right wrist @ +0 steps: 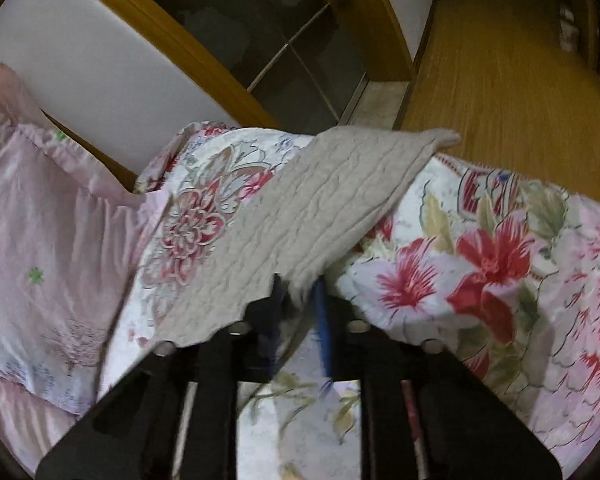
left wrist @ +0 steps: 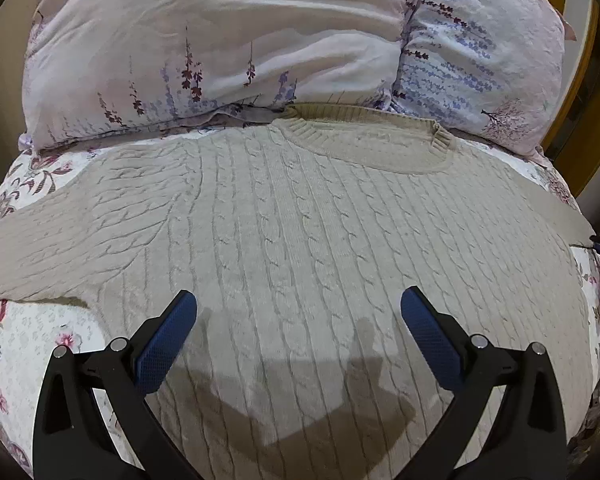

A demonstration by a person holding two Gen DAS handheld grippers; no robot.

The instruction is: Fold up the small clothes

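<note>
- The sweater (left wrist: 300, 240), a beige cable-knit, lay face up and spread flat on the floral bedspread (left wrist: 24, 344), its neckline (left wrist: 364, 140) toward the pillows (left wrist: 220, 48) at the head of the bed.
- Its left sleeve (left wrist: 40, 248) ran out flat toward the left edge of the bed.
- The left gripper (left wrist: 299, 316) hung above the lower chest of the sweater, pointing steeply down, its blue pads (left wrist: 168, 344) set wide apart with nothing between them and clear of the knit.
- The right sleeve (right wrist: 320, 208) stretched across the bedspread toward the far bed edge, with its cuff (right wrist: 440, 138) near the wooden floor (right wrist: 500, 80) side.
- The right gripper (right wrist: 300, 300) had its fingers pressed together on the near edge of that sleeve; a fold of knit sat pinched between the pads.
- Handling judgement: the knit appeared soft, thick and limp, of moderate weight for clothing. It would likely sag and stretch when lifted by one point and would not slip easily on the rubber pads.
- Recommended holds: the sleeve edge or cuff for folding the sleeve across the chest; the hem and shoulder seam for folding the body.
</note>
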